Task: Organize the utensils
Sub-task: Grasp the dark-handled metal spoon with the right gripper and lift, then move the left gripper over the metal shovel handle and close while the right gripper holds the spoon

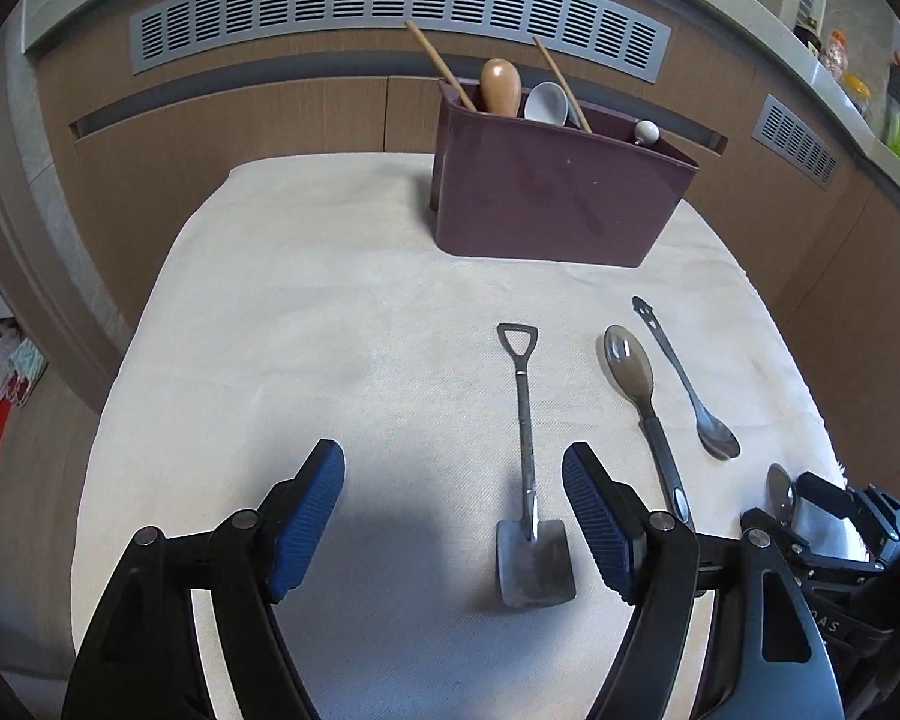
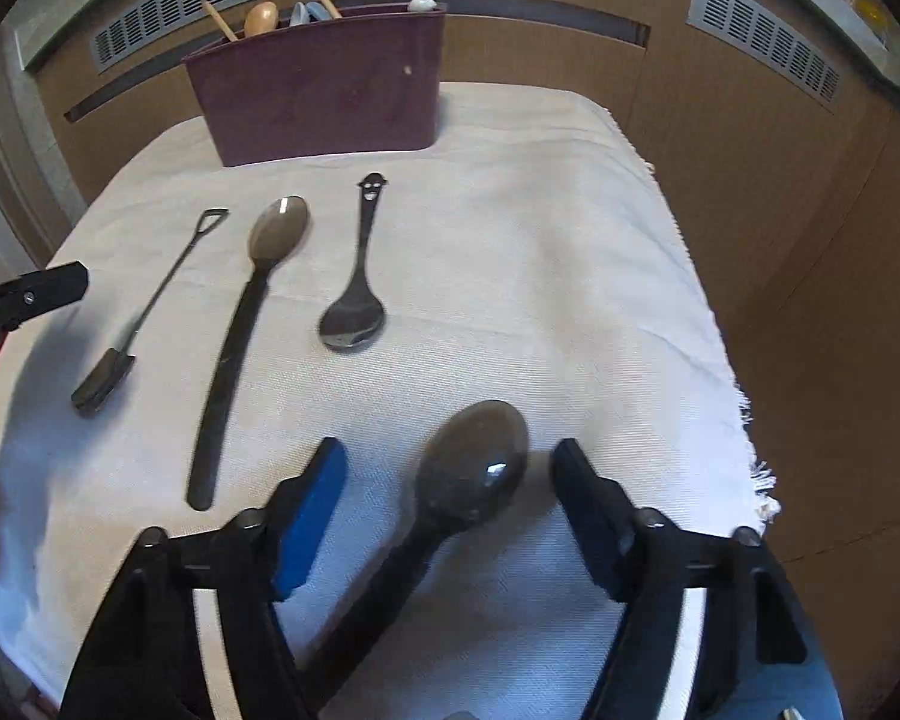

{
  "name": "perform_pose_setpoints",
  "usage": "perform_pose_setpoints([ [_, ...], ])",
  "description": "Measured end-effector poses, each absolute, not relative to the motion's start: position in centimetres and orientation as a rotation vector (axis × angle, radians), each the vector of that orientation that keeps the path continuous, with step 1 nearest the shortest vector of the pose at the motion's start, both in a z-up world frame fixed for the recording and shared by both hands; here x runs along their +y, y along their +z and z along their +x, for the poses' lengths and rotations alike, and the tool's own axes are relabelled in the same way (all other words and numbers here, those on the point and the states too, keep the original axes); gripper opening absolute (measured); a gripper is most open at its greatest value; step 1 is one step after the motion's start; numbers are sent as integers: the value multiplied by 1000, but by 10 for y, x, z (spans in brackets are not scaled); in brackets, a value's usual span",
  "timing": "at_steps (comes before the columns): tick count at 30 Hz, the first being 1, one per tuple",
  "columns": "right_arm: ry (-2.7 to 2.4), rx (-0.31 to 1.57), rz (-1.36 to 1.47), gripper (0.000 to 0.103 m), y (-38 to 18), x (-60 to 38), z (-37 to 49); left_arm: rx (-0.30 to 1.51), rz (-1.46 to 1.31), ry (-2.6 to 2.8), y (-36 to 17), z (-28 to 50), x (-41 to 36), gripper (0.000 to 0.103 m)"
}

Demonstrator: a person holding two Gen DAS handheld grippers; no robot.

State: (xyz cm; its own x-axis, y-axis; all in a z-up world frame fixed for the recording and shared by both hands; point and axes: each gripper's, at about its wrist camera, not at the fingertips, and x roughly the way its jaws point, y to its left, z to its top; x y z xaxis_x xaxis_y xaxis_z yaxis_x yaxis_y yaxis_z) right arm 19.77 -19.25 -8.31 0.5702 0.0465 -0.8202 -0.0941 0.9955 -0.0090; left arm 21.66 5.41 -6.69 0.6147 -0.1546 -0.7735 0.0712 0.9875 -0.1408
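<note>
My left gripper [image 1: 453, 516] is open over the white cloth. A small shovel-shaped spoon [image 1: 531, 480] lies in its gap, close to the right pad [image 1: 597, 522], which does not touch it. Beside it lie a long dark-handled spoon [image 1: 630, 372] and a smiley-handled teaspoon [image 1: 684, 384]. My right gripper [image 2: 450, 456] is open around a large dark spoon [image 2: 474, 462]. The spoon's handle runs back between the fingers, with cloth showing on both sides. A maroon utensil holder [image 2: 324, 96] stands at the back with chopsticks, a wooden spoon and a ceramic spoon in it.
The white cloth [image 2: 540, 240] covers a small table. Its frayed edge [image 2: 750, 420] drops off on the right. Brown panelled walls with grey vents surround the table. In the right wrist view, the tip of one left finger [image 2: 30, 294] shows at the left edge, near the shovel spoon [image 2: 144, 312].
</note>
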Motion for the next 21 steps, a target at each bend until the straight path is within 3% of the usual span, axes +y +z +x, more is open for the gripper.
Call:
perform_pose_setpoints([
  [2, 115, 952, -62, 34, -81, -188, 198, 908, -98, -125, -68, 216, 54, 76],
  [17, 93, 899, 42, 34, -74, -228, 199, 871, -72, -260, -73, 164, 31, 76],
  [21, 112, 883, 51, 34, -71, -228, 194, 805, -52, -233, -78, 151, 19, 68],
])
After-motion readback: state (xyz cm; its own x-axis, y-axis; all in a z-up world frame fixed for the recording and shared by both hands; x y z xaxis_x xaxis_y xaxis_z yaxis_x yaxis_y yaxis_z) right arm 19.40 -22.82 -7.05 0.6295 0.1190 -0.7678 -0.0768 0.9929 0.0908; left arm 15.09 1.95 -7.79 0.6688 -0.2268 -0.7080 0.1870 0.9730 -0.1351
